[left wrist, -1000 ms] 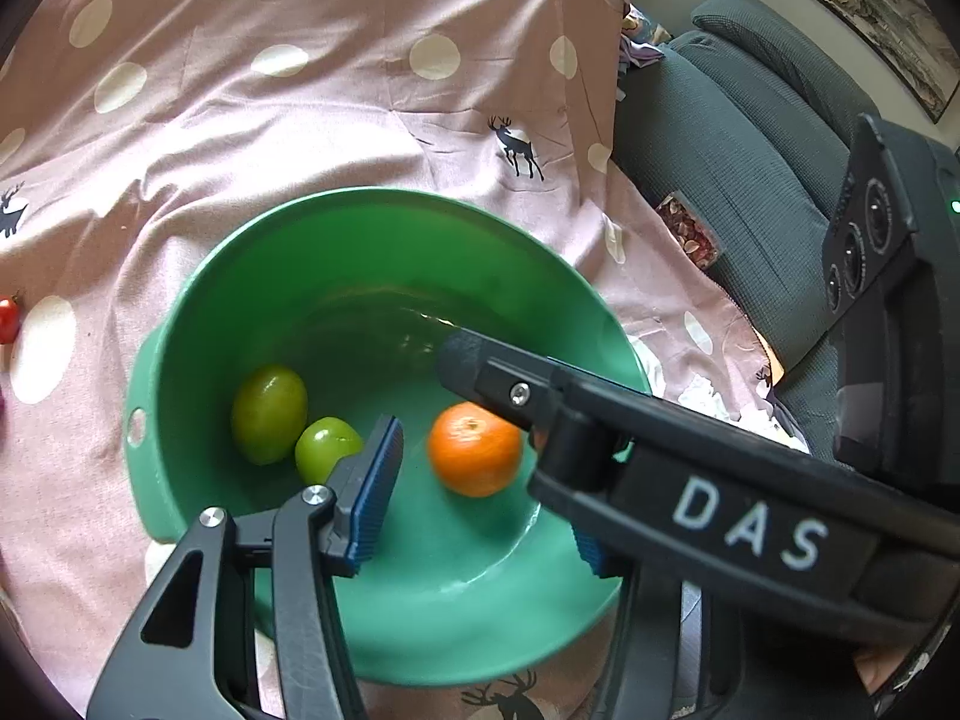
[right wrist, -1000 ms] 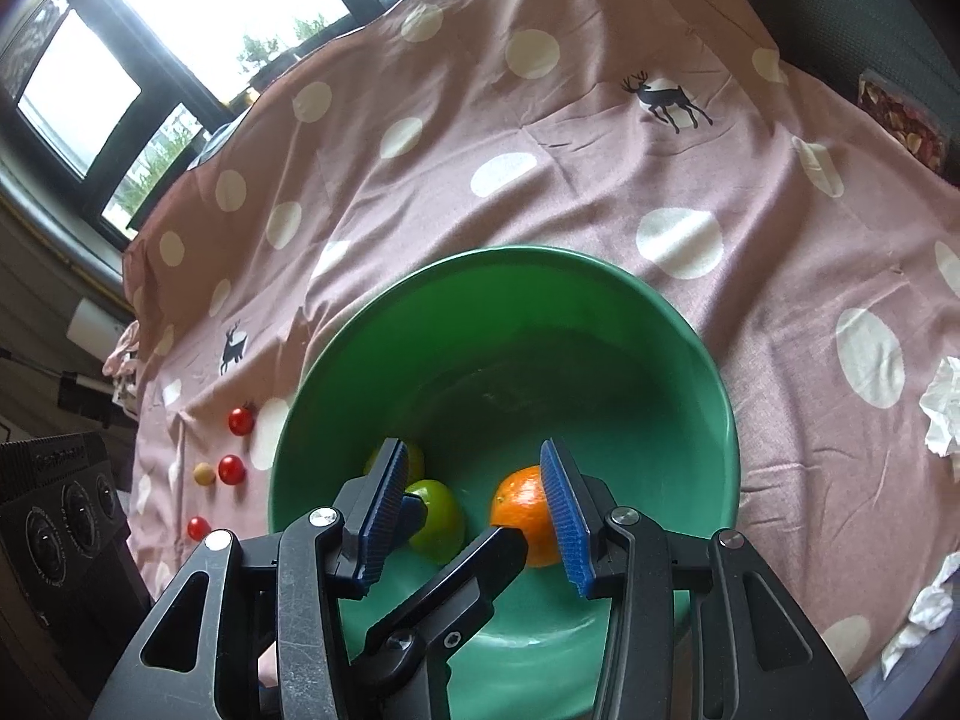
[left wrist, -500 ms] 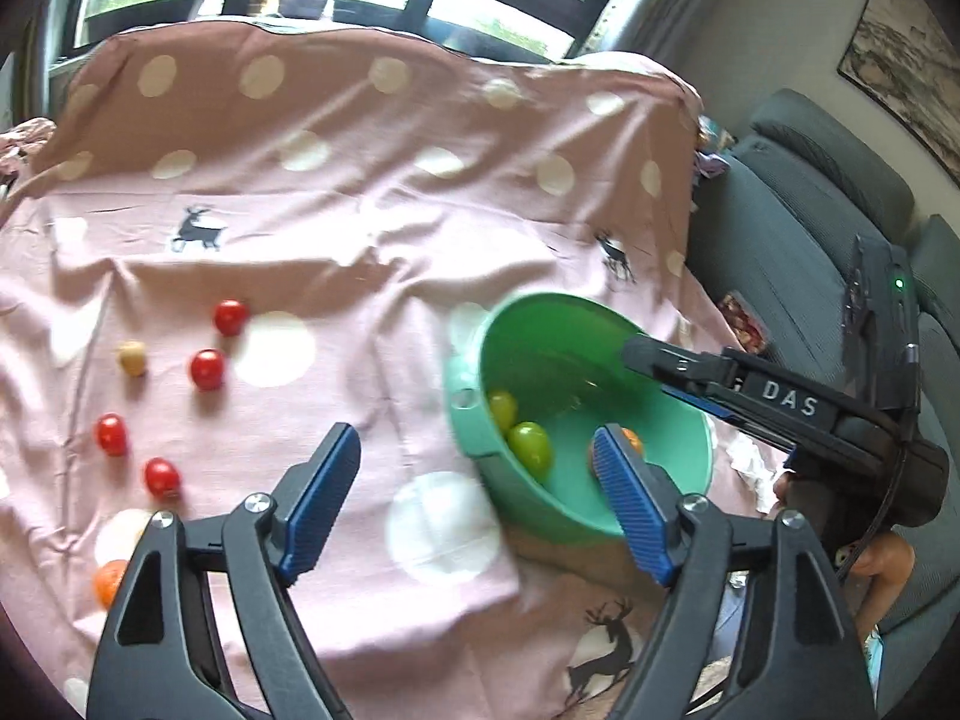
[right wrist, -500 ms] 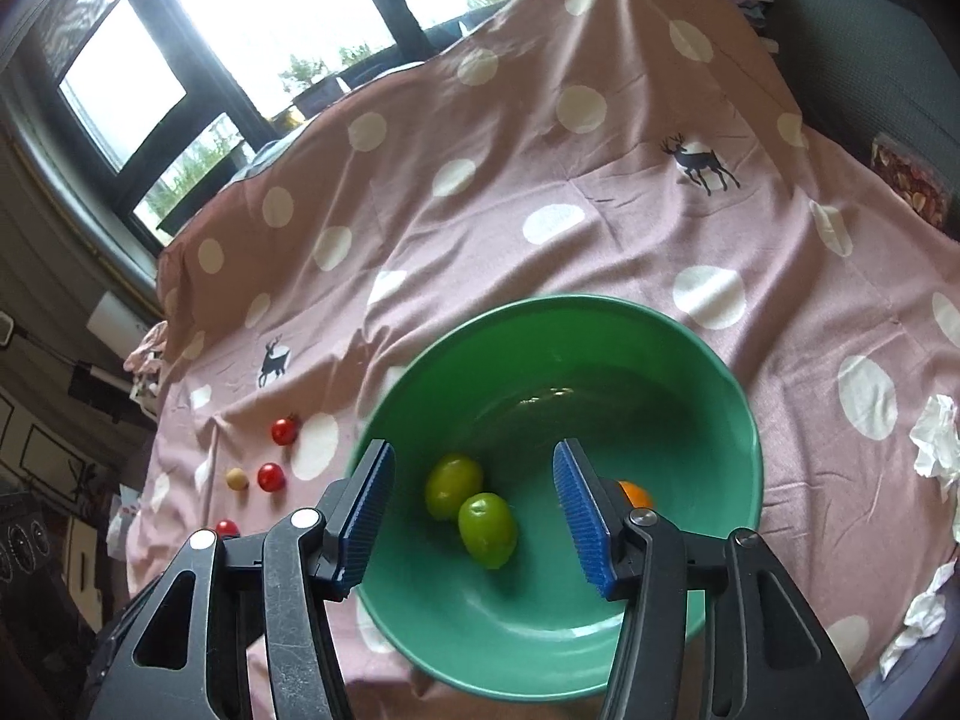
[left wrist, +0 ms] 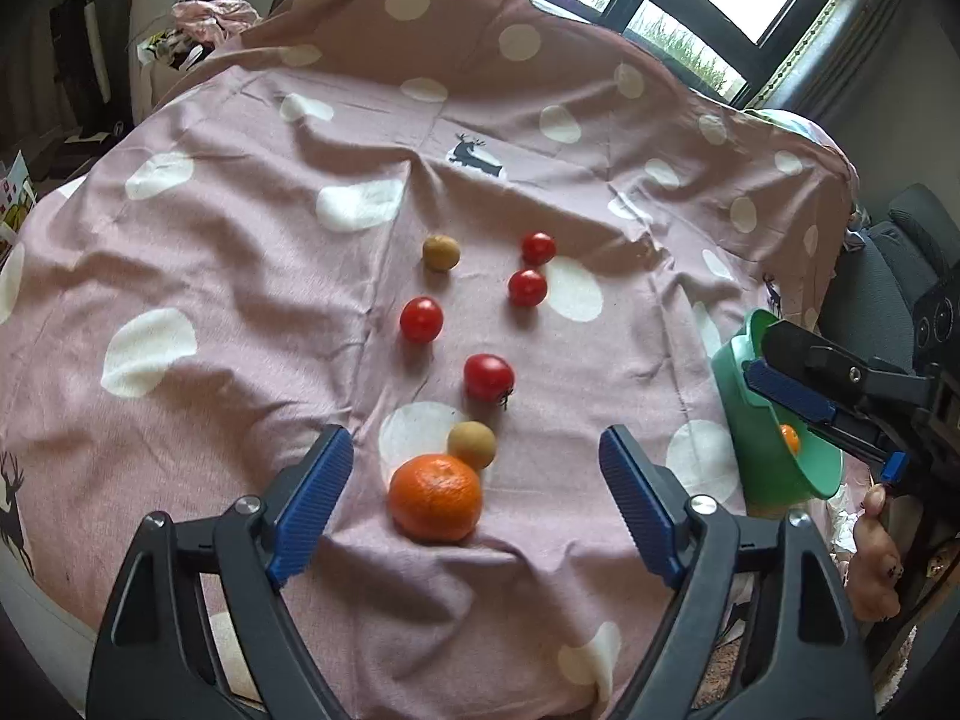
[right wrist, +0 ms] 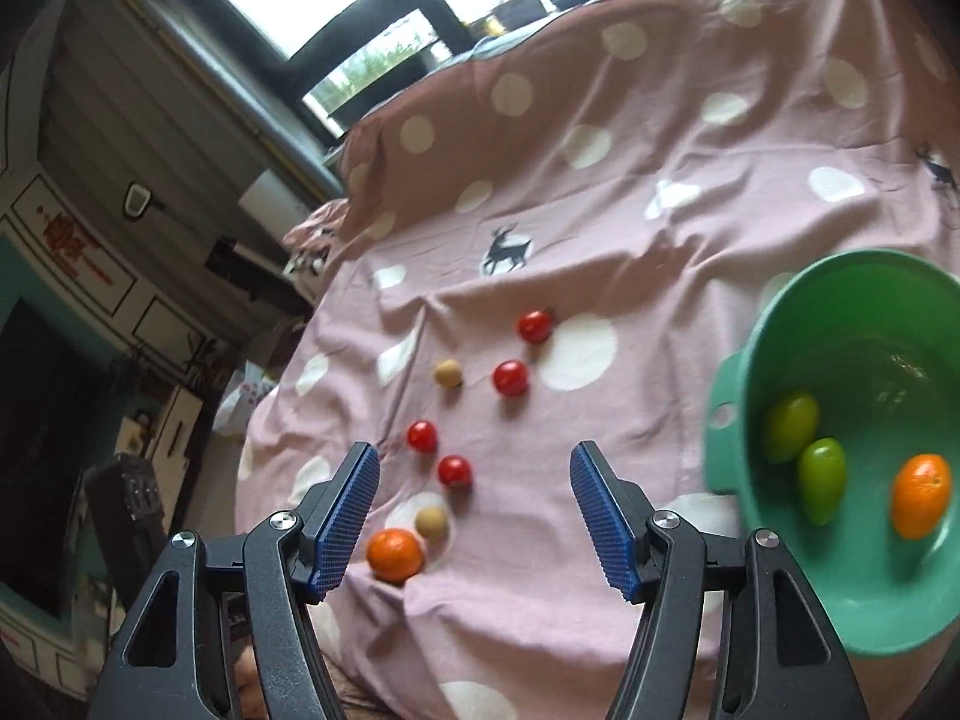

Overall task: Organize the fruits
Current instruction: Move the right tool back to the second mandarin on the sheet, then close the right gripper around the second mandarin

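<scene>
Resting on rumpled pink cloth [left wrist: 240, 300], a glossy orange [left wrist: 435, 497] lies between the spread, empty fingers of the left tool [left wrist: 468, 504], touching a small brown fruit [left wrist: 471, 445]. Closing carelessly could nudge that neighbour or set the orange rolling down a fold. The right tool [right wrist: 474, 516], likewise spread and empty, hovers beside the green bowl [right wrist: 780, 330], which holds another orange and two green fruits.

Pink white-dotted cloth [left wrist: 240, 300], green bowl [right wrist: 780, 324], orange mandarin [left wrist: 435, 497], red tomatoes [left wrist: 489, 376].
</scene>
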`<state>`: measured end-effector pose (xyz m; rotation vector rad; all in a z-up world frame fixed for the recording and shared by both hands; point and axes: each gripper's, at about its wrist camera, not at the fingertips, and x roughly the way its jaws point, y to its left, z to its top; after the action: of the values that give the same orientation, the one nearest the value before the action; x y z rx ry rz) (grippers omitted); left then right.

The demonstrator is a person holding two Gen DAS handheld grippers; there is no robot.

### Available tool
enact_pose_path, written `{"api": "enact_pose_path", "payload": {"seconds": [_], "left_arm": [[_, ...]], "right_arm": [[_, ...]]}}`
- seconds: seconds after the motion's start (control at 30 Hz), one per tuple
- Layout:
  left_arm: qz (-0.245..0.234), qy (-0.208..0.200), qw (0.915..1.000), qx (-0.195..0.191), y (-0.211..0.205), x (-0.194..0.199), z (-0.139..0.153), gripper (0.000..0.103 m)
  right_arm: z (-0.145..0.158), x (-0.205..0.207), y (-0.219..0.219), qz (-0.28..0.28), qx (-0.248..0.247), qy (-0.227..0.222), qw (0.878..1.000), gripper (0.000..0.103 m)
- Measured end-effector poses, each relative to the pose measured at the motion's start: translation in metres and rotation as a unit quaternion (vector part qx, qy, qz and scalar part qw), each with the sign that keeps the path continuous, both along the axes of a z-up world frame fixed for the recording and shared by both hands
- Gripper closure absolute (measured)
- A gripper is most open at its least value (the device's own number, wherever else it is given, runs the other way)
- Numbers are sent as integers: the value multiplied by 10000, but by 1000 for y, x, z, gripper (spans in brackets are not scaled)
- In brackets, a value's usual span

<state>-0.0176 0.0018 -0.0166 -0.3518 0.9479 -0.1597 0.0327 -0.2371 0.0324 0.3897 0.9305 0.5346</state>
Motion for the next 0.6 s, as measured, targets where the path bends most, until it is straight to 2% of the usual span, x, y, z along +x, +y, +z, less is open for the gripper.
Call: {"api": "enact_pose_path", "payload": {"seconds": [0.2, 0.23, 0.33, 0.47, 0.6], "left_arm": [[-167, 393, 9991, 76, -2, 3, -21, 31], [-178, 411, 9990, 81, -3, 3, -22, 32], [-252, 498, 9984, 106, -5, 4, -27, 41], [-328, 643, 9971, 247, -8, 6, -35, 42], [-348, 649, 9971, 214, -8, 7, -38, 44]], "right_arm": [[-39, 10, 59, 929, 211, 738, 9927, 37], [-46, 11, 65, 986, 247, 875, 9910, 37], [-65, 14, 81, 1178, 232, 1222, 9852, 37], [-82, 17, 93, 1380, 348, 1551, 9776, 37], [-91, 18, 103, 1499, 382, 1771, 9720, 40]]}}
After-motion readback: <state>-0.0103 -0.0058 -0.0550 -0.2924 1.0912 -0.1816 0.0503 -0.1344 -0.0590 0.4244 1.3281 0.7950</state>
